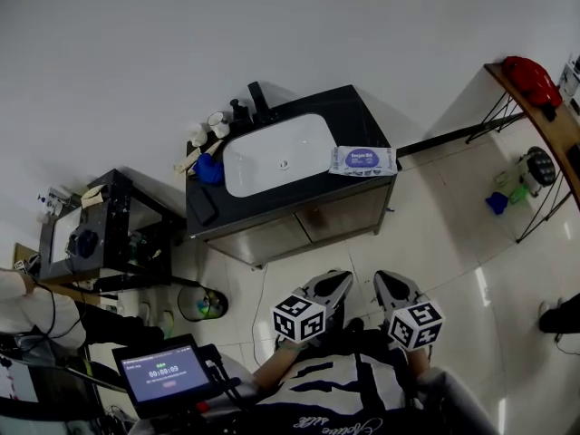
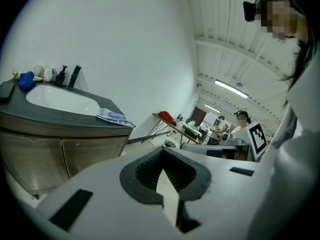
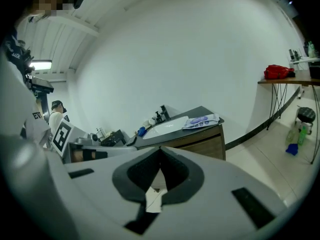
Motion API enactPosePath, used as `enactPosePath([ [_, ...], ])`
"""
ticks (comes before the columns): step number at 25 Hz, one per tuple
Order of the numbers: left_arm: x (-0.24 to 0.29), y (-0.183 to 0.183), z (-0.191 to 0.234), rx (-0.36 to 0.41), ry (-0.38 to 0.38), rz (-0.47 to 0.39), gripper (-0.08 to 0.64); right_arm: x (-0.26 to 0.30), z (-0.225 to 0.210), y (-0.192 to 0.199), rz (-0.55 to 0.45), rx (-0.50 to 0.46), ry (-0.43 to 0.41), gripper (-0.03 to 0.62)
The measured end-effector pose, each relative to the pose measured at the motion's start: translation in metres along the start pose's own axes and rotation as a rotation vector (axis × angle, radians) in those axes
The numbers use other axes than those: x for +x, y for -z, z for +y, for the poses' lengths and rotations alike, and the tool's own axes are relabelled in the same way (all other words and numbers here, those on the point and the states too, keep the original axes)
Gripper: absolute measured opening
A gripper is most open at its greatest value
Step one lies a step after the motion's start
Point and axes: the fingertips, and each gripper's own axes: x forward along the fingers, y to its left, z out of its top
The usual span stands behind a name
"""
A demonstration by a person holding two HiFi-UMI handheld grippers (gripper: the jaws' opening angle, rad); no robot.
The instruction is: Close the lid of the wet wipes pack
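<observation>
Pack: the pack [image 1: 362, 160] lies flat on the right end of the counter [image 1: 358, 116], just right of the basin [image 1: 276, 155]. It is too small to tell how its lid stands.
Counter: a dark top on a wood-fronted cabinet [image 1: 308, 225] against the white wall [image 1: 272, 25]. A black tap [image 1: 259, 101] stands at the far edge. A blue thing [image 1: 208, 169] and small bottles [image 1: 198, 135] sit at the far left corner, and a flat black thing [image 1: 205, 208] lies near left.
Left: the left gripper [image 1: 337, 281] is held low and near, well apart from the cabinet and pointing toward it. Its jaws are closed together with nothing between them.
Right: the right gripper [image 1: 384, 281] is just beside the left one, well short of the pack. Its jaws are pressed together and empty.
Floor: pale glossy tiles [image 1: 453, 243]. A round bin [image 1: 201, 304] stands near the cabinet's left corner, and a blue container [image 1: 497, 204] stands under the shelf at right.
Room: a wooden shelf [image 1: 555, 139] on thin black legs at far right carries a red bag [image 1: 531, 78]. A black rack [image 1: 100, 229] stands left of the cabinet. A lit screen [image 1: 166, 371] sits near left.
</observation>
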Motion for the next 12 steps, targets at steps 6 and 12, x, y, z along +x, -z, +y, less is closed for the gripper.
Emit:
enactPosePath([
  [6, -0.013, 0.003, -0.004, 0.005, -0.013, -0.019, 0.002, -0.004, 0.017, 0.01, 0.013, -0.024, -0.03, -0.002],
  [12, -0.013, 0.001, -0.009, 0.006, -0.015, -0.03, 0.0, -0.009, 0.015, 0.008, 0.015, -0.02, -0.03, -0.002],
])
